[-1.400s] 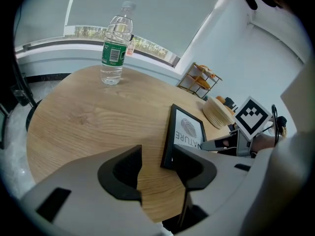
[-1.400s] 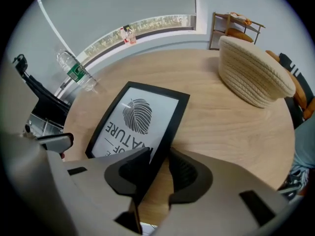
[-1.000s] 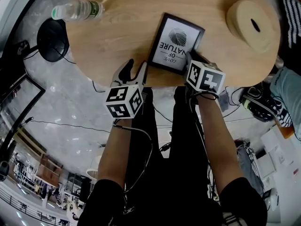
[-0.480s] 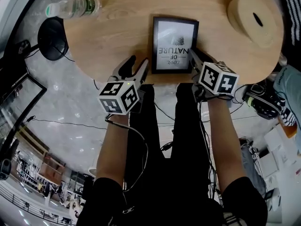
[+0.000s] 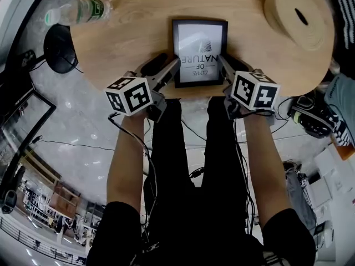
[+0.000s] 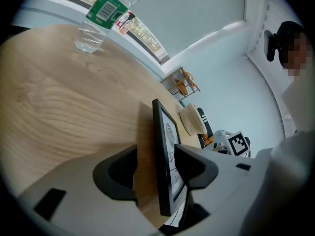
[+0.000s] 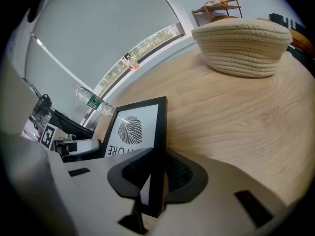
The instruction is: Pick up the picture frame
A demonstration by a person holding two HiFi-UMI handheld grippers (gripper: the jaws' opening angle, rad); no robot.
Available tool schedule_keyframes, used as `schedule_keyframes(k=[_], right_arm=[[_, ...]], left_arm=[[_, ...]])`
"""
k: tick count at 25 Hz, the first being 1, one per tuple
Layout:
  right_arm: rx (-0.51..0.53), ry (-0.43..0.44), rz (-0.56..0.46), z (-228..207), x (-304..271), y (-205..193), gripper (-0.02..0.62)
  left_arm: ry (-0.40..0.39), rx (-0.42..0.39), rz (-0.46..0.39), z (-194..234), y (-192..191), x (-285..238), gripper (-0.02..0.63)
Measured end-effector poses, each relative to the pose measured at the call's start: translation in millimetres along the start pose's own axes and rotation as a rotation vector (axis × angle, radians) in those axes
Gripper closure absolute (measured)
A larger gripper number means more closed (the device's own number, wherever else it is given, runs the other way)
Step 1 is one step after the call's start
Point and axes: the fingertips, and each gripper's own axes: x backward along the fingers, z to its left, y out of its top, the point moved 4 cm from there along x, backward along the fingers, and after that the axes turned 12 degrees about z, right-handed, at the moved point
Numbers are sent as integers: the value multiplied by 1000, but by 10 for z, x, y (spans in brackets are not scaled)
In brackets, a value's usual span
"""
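The black picture frame [image 5: 198, 51] with a white leaf print is at the near edge of the round wooden table [image 5: 138, 32], raised on its edge between both grippers. My right gripper [image 5: 224, 68] is shut on its right side; in the right gripper view the frame's edge [image 7: 158, 146] fills the gap between the pads of my right gripper [image 7: 158, 173]. My left gripper [image 5: 166, 71] straddles the frame's left side. In the left gripper view the frame [image 6: 165, 151] stands between the jaws of my left gripper [image 6: 156, 168], with bare wood showing beside the left pad.
A clear water bottle [image 5: 77, 11] with a green label lies toward the table's far left [image 6: 98, 18]. A woven round basket [image 5: 299, 16] sits upside down at the right [image 7: 241, 45]. The person's legs are below the table edge. A black stand base [image 5: 58, 47] is on the floor.
The frame has turned square to the table edge and tipped up off the wood. My left gripper has moved in from beside the frame until its jaws straddle the left side.
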Motion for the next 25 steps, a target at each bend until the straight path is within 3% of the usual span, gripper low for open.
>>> schedule_keyframes(k=[2, 3, 4, 5, 14, 17, 21, 25], right_arm=[[9, -4, -1, 3, -7, 2, 508], [14, -6, -2, 5, -12, 1, 507], [20, -11, -3, 7, -16, -1, 506], [28, -17, -3, 7, -18, -2, 506], [98, -31, -7, 2, -12, -7, 506], [86, -32, -21, 0, 114, -164, 506], [68, -65, -69, -23, 426, -379, 508], [44, -99, -120, -7, 890, -536, 506]], left_arm=[[-25, -7, 30, -15, 10, -100, 373], [-36, -6, 48, -15, -2, -146, 402], [-44, -3, 63, -10, -18, -184, 483], [-51, 0, 71, -3, -32, -208, 503], [-74, -6, 37, -22, -118, -195, 508], [-79, -62, 24, -189, -208, -139, 509], [-81, -178, 76, -465, -319, -130, 512], [-109, -235, 103, -860, -391, -79, 511]])
